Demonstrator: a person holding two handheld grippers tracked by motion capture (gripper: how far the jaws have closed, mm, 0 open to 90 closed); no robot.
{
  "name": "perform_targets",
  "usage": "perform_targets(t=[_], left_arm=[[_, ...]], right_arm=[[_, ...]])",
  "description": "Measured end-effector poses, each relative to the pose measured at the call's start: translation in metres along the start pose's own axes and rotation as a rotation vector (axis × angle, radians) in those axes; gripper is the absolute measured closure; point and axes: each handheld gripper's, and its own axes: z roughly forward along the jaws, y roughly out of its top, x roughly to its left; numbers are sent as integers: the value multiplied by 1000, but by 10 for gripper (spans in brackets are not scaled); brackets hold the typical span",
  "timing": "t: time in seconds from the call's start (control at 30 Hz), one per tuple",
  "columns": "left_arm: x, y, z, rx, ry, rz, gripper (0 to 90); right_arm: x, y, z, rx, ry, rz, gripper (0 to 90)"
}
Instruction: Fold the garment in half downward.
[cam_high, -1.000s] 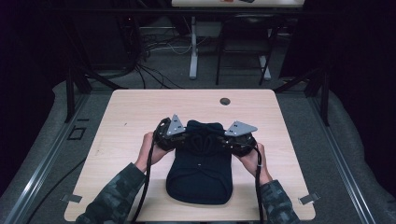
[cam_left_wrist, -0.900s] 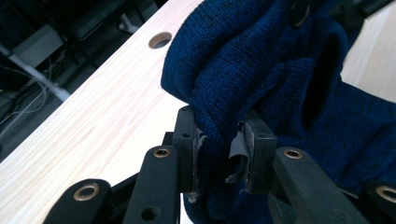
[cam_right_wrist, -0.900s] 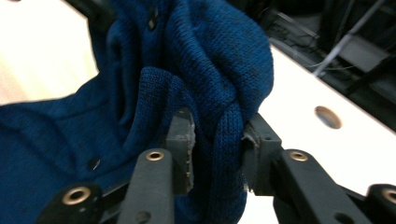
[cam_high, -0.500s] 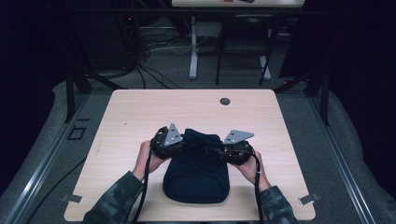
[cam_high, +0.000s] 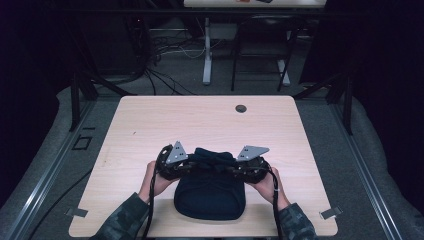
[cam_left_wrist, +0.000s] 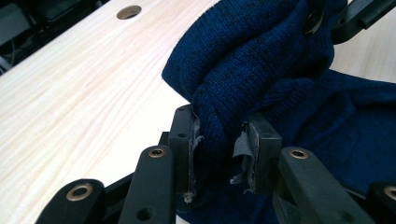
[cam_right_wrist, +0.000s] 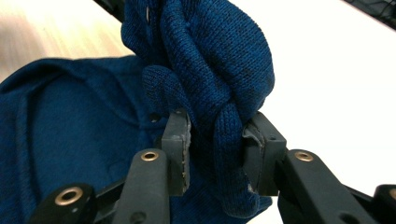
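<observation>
The room is dark, with cables on a grey floor (cam_high: 165, 65) and a second table's legs (cam_high: 207, 55) at the far side. The light wood table (cam_high: 200, 120) is bare apart from a round cable hole (cam_high: 241, 108) at its far edge. A navy knitted garment (cam_high: 210, 192), folded into a compact bundle, lies at the near middle of the table. Compared with a second ago, both hands and the gathered far edge sit lower and nearer, so the fold appears nearly laid down. The left gripper (cam_left_wrist: 219, 140) is clenched on a bunched fold. The right gripper (cam_right_wrist: 217, 140) likewise clamps knit. Both sets of jaws have just been easing open, suggesting release is starting.
</observation>
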Motion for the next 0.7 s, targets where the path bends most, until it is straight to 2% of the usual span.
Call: perform_targets(t=[0.2, 0.37, 0.5, 0.7], left_arm=[[-6, -8, -1, 8, -14, 4, 697], [-9, -19, 1, 16, -48, -26, 708], [-12, -24, -1, 16, -61, -47, 707], [-17, -30, 0, 30, -74, -58, 705]], right_arm=[[7, -6, 0, 23, 19, -5, 649], [11, -12, 3, 35, 33, 3, 656], [17, -15, 4, 53, 40, -12, 656], [22, -20, 7, 68, 47, -7, 655]])
